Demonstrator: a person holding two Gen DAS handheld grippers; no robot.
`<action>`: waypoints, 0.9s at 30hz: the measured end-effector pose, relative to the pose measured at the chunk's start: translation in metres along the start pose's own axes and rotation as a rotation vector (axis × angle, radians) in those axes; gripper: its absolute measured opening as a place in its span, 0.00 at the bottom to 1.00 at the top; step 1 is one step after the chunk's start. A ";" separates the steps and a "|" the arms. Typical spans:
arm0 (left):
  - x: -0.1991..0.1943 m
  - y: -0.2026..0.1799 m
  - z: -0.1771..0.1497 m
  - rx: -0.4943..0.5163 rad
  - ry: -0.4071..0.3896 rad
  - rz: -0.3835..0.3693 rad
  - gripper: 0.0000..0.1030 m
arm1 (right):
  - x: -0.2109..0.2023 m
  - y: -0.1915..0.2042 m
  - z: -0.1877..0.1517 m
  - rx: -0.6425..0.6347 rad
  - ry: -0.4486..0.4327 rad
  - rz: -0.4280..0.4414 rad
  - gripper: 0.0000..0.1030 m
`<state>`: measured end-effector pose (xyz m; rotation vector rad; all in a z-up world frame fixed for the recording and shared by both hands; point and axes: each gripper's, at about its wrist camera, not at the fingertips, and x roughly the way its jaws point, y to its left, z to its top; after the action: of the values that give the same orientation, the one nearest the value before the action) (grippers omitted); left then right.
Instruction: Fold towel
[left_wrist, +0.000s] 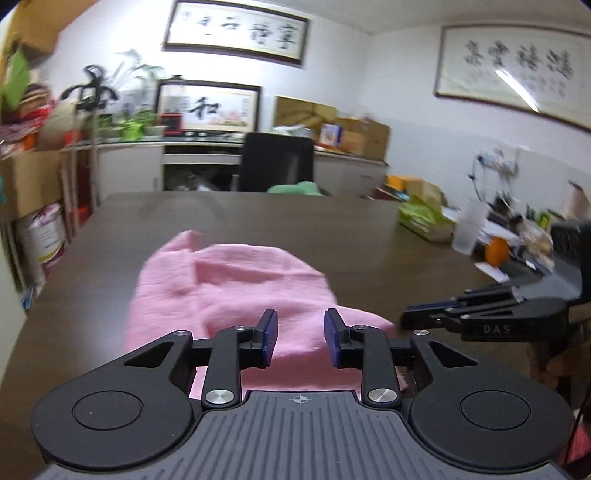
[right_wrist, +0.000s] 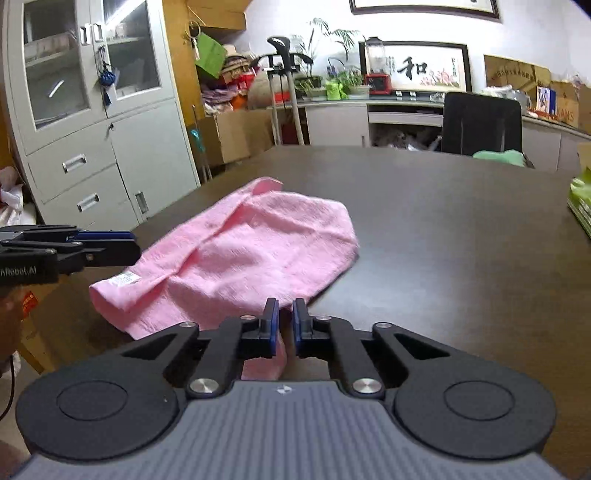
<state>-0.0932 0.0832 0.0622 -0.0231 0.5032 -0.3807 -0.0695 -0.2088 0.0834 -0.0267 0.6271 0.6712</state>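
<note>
A pink towel (left_wrist: 229, 288) (right_wrist: 251, 251) lies rumpled and partly folded over on the dark wooden table (left_wrist: 332, 229) (right_wrist: 443, 240). A white label shows near its left corner in the right wrist view. My left gripper (left_wrist: 300, 317) hovers over the towel's near edge. Its blue pads stand apart and nothing is pinched between them. From the side, the left gripper (right_wrist: 135, 243) reaches over the towel's left edge. My right gripper (right_wrist: 286, 306) has its pads nearly together, with a fold of the towel's near right corner between them. The right gripper (left_wrist: 406, 314) meets the towel's right end.
A black chair (left_wrist: 277, 162) and a green cloth (left_wrist: 295, 188) are at the table's far edge. On the right stand a translucent cup (left_wrist: 467, 230), an orange (left_wrist: 496, 251) and green packets (left_wrist: 421, 218). A grey cabinet (right_wrist: 92, 129) stands left of the table.
</note>
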 end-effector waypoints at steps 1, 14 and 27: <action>0.007 -0.001 -0.002 0.004 0.017 0.004 0.29 | 0.002 -0.003 0.002 0.008 0.007 0.010 0.17; 0.038 0.045 -0.028 -0.013 0.197 0.161 0.30 | 0.108 -0.019 0.084 -0.002 0.164 0.134 0.59; 0.025 0.095 -0.023 -0.142 0.199 0.230 0.34 | 0.158 -0.048 0.082 0.037 0.283 0.091 0.60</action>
<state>-0.0504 0.1643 0.0193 -0.0648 0.7219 -0.1215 0.0985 -0.1387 0.0554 -0.0596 0.9172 0.7503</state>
